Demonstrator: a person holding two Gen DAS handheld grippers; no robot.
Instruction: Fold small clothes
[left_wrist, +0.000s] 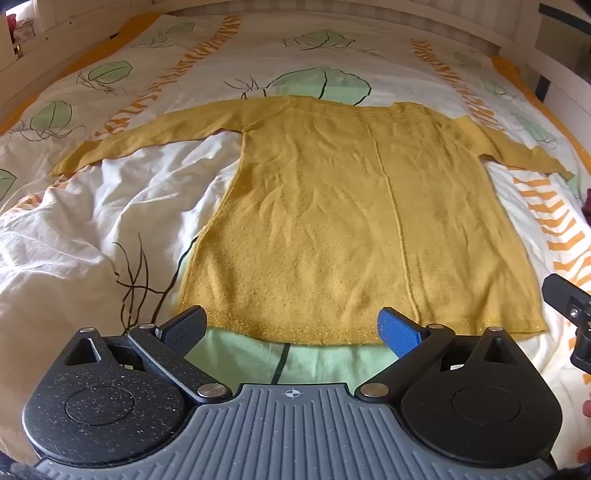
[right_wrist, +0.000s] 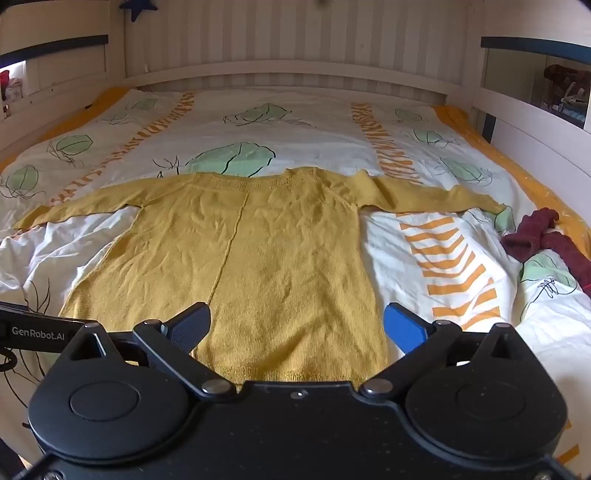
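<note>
A mustard-yellow knitted sweater (left_wrist: 332, 221) lies flat on the bed, hem toward me, both sleeves spread out to the sides. It also shows in the right wrist view (right_wrist: 266, 258). My left gripper (left_wrist: 291, 325) is open and empty, hovering just above the hem near its left half. My right gripper (right_wrist: 297, 325) is open and empty over the hem's right half. The right gripper's body shows at the right edge of the left wrist view (left_wrist: 569, 310).
The bed has a white duvet (right_wrist: 295, 125) with green leaf and orange stripe print. A dark red garment (right_wrist: 543, 240) lies at the bed's right side. White wooden bed rails (right_wrist: 288, 74) run behind and along both sides.
</note>
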